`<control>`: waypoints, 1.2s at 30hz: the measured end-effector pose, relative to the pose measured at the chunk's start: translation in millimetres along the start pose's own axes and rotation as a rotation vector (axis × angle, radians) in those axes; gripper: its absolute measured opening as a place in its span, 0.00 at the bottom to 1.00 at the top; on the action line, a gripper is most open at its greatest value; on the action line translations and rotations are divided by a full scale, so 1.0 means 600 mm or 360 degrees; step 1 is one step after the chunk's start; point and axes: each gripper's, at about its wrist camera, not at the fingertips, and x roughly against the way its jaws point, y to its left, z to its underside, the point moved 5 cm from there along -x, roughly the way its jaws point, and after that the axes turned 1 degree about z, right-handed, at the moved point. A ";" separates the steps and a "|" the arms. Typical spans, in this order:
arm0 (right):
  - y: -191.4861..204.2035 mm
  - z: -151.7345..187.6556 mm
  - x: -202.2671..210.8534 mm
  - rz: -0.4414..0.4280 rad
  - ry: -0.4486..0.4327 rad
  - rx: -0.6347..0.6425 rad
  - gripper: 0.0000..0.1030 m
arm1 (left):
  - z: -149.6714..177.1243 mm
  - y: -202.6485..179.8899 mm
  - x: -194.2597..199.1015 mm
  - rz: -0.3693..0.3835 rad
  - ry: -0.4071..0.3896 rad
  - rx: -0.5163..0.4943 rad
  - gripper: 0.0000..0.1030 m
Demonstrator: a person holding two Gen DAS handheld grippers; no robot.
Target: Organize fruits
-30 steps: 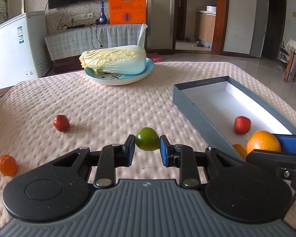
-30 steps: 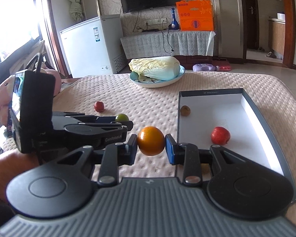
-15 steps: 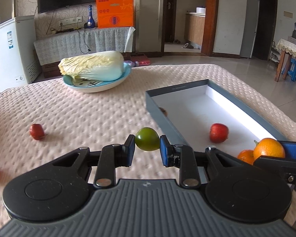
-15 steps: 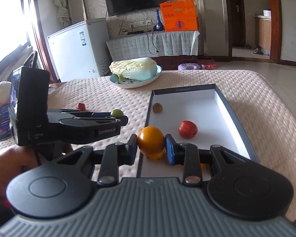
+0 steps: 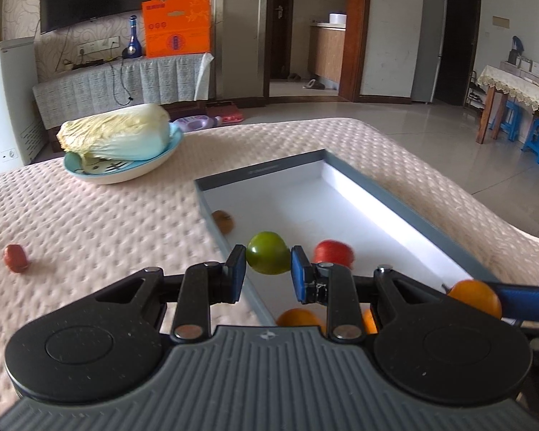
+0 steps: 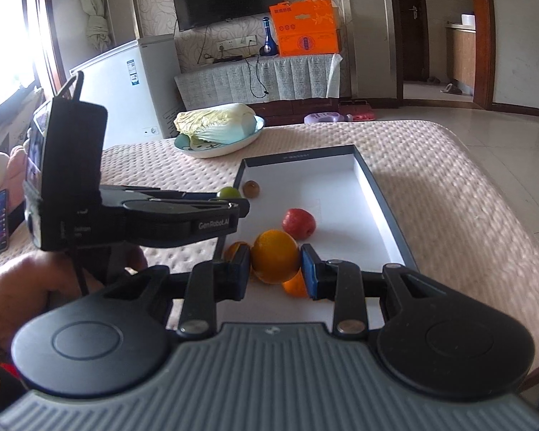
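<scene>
Fingers: left gripper [image 5: 268, 273] clamps green fruit [image 5: 268, 257] over box [image 5: 406, 212] edge | right gripper [image 6: 275, 273] clamps orange [image 6: 275, 260] above box floor | advice: lower first, release gently, avoid red fruit [image 6: 298, 223].

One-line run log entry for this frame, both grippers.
left gripper: shut on green fruit | right gripper: shut on orange | both over tray | in tray: red fruit, brown fruit
</scene>
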 end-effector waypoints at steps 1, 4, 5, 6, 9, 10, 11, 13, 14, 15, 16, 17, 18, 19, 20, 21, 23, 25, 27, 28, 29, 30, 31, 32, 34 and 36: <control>-0.004 0.001 0.001 0.0005 0.0001 -0.0006 0.32 | -0.002 -0.005 -0.002 0.0006 -0.0001 -0.0002 0.30; -0.013 0.003 0.005 0.0019 0.0000 -0.0020 0.32 | -0.008 -0.018 -0.012 0.0024 0.0003 -0.0002 0.30; -0.015 0.004 0.006 0.0020 -0.0001 -0.0024 0.32 | -0.009 -0.024 -0.014 0.0029 0.0004 -0.0007 0.30; -0.017 0.004 0.007 0.0022 -0.0001 -0.0026 0.32 | -0.010 -0.030 -0.017 0.0034 0.0004 -0.0013 0.30; -0.022 0.005 0.010 0.0023 0.0000 -0.0031 0.32 | -0.015 -0.044 -0.023 0.0050 0.0004 -0.0023 0.31; -0.023 0.005 0.010 0.0024 -0.0001 -0.0034 0.32 | -0.017 -0.049 -0.026 0.0055 0.0005 -0.0027 0.30; -0.024 0.006 0.011 0.0024 0.0001 -0.0036 0.32 | -0.019 -0.052 -0.029 0.0059 0.0005 -0.0030 0.30; -0.027 0.007 0.012 0.0031 0.0008 -0.0040 0.32 | -0.021 -0.060 -0.035 0.0071 0.0012 -0.0033 0.31; -0.028 0.008 0.011 0.0034 0.0013 -0.0042 0.32 | -0.023 -0.063 -0.039 0.0073 0.0014 -0.0034 0.30; -0.030 0.009 0.012 0.0036 0.0017 -0.0044 0.32 | -0.024 -0.067 -0.042 0.0074 0.0017 -0.0035 0.30; -0.031 0.010 0.013 0.0040 0.0021 -0.0046 0.32 | -0.025 -0.071 -0.046 0.0079 0.0022 -0.0034 0.30; -0.033 0.011 0.012 0.0046 0.0025 -0.0048 0.32 | -0.026 -0.074 -0.050 0.0085 0.0027 -0.0031 0.31; -0.036 0.011 0.012 0.0049 0.0028 -0.0052 0.32 | -0.026 -0.078 -0.053 0.0089 0.0030 -0.0032 0.30; -0.038 0.012 0.012 0.0052 0.0031 -0.0058 0.32 | -0.027 -0.082 -0.056 0.0095 0.0036 -0.0038 0.30; -0.041 0.012 0.012 0.0055 0.0033 -0.0064 0.32 | -0.028 -0.086 -0.059 0.0100 0.0038 -0.0042 0.30; -0.043 0.013 0.013 0.0058 0.0034 -0.0070 0.32 | -0.029 -0.091 -0.062 0.0105 0.0042 -0.0045 0.31; -0.046 0.013 0.014 0.0060 0.0034 -0.0080 0.32 | -0.031 -0.094 -0.067 0.0113 0.0050 -0.0050 0.30; -0.047 0.014 0.015 0.0060 0.0034 -0.0086 0.32 | -0.034 -0.097 -0.071 0.0113 0.0055 -0.0050 0.31; -0.047 0.015 0.015 0.0060 0.0038 -0.0088 0.32 | -0.038 -0.097 -0.073 0.0130 0.0060 -0.0015 0.31; -0.047 0.015 0.015 0.0062 0.0040 -0.0089 0.32 | -0.039 -0.098 -0.075 0.0135 0.0065 -0.0006 0.31; -0.047 0.016 0.015 0.0063 0.0043 -0.0092 0.32 | -0.041 -0.099 -0.075 0.0135 0.0066 -0.0006 0.31; -0.049 0.016 0.014 0.0065 0.0045 -0.0098 0.32 | -0.042 -0.102 -0.075 0.0136 0.0065 -0.0009 0.31; -0.050 0.017 0.015 0.0067 0.0047 -0.0103 0.32 | -0.043 -0.105 -0.076 0.0140 0.0063 -0.0012 0.31; -0.051 0.017 0.014 0.0070 0.0049 -0.0107 0.32 | -0.043 -0.107 -0.076 0.0144 0.0062 -0.0011 0.31; -0.056 0.019 0.012 0.0075 0.0058 -0.0121 0.32 | -0.044 -0.112 -0.077 0.0156 0.0063 -0.0012 0.31; -0.059 0.021 0.011 0.0083 0.0068 -0.0132 0.32 | -0.044 -0.116 -0.079 0.0160 0.0063 -0.0019 0.31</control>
